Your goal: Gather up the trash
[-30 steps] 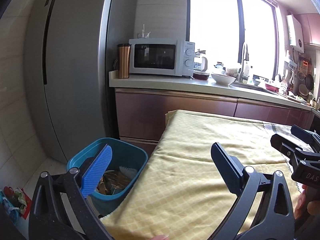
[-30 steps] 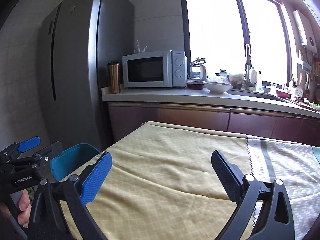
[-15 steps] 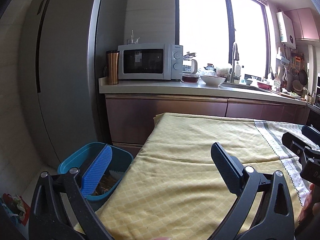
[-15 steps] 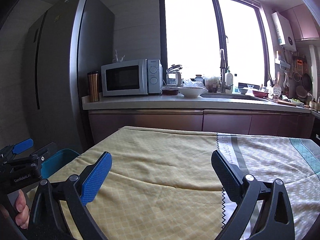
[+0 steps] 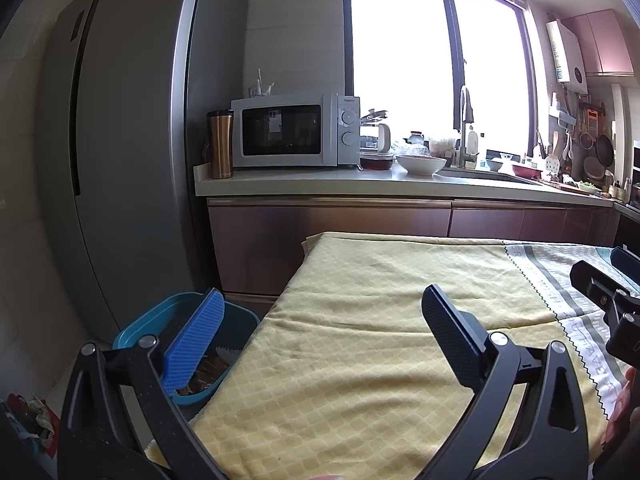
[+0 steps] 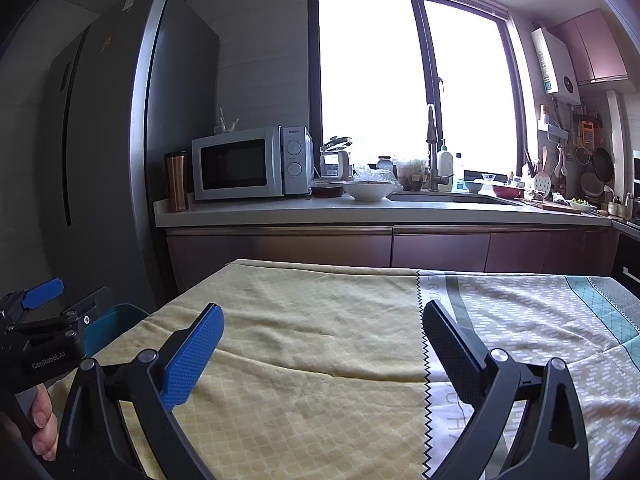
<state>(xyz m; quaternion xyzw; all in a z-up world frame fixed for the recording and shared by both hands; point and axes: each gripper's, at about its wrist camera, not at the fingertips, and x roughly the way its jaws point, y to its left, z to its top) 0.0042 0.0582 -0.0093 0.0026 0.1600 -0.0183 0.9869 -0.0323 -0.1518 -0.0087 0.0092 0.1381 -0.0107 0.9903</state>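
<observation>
A blue trash bin (image 5: 240, 320) stands on the floor at the table's left end, with brown and white scraps inside; its rim also shows in the right wrist view (image 6: 116, 320). My left gripper (image 5: 320, 320) is open and empty above the table's left part, beside the bin. My right gripper (image 6: 322, 338) is open and empty above the middle of the table. The table carries a yellow checked cloth (image 5: 360, 360) and a grey-green patterned cloth (image 6: 540, 320). I see no trash on the cloths.
A tall grey fridge (image 5: 120, 160) stands left. A counter (image 5: 400, 188) behind the table holds a microwave (image 5: 294, 130), a copper tumbler (image 5: 220, 144), bowls and a sink. Crumpled wrappers (image 5: 32, 416) lie on the floor at lower left.
Both grippers have lifted and swung right, away from the bin. The bin has slid toward the lower left of each view. Both stay open and empty.
</observation>
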